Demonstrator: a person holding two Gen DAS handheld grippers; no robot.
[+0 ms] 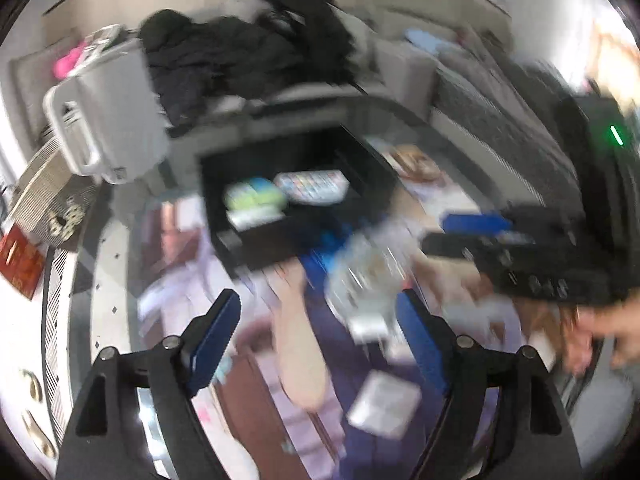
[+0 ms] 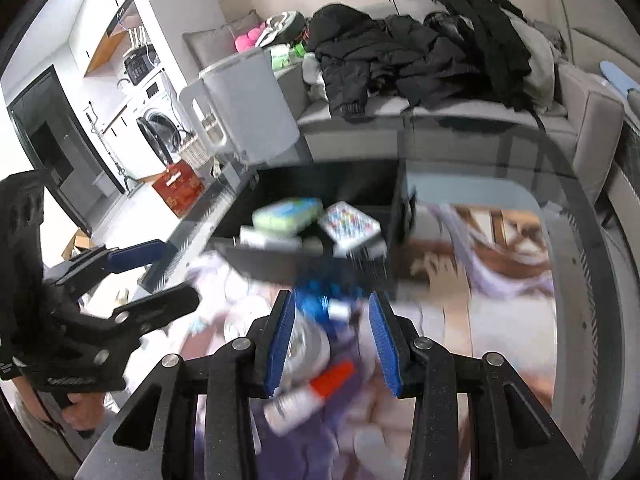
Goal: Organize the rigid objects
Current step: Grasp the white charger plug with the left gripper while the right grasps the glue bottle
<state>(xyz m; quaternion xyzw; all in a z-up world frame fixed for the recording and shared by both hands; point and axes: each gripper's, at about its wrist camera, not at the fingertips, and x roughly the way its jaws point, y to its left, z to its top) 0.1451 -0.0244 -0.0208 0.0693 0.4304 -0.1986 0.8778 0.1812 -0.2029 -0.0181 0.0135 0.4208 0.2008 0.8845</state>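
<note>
Both wrist cameras are looking steeply down, close over the glass table (image 2: 520, 184); both are sharing the black tray (image 1: 372, 168) mid-frame and the sofa (image 2: 592, 120) above it.

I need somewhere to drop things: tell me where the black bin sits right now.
The black bin sits mid-frame in both wrist views, on the glass table in front of the grey sofa, right of the white jug; it already holds a green-and-blue packet.

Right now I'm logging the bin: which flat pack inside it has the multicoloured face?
The right-hand pack in the black bin; the left-hand pack is green and blue.
</note>
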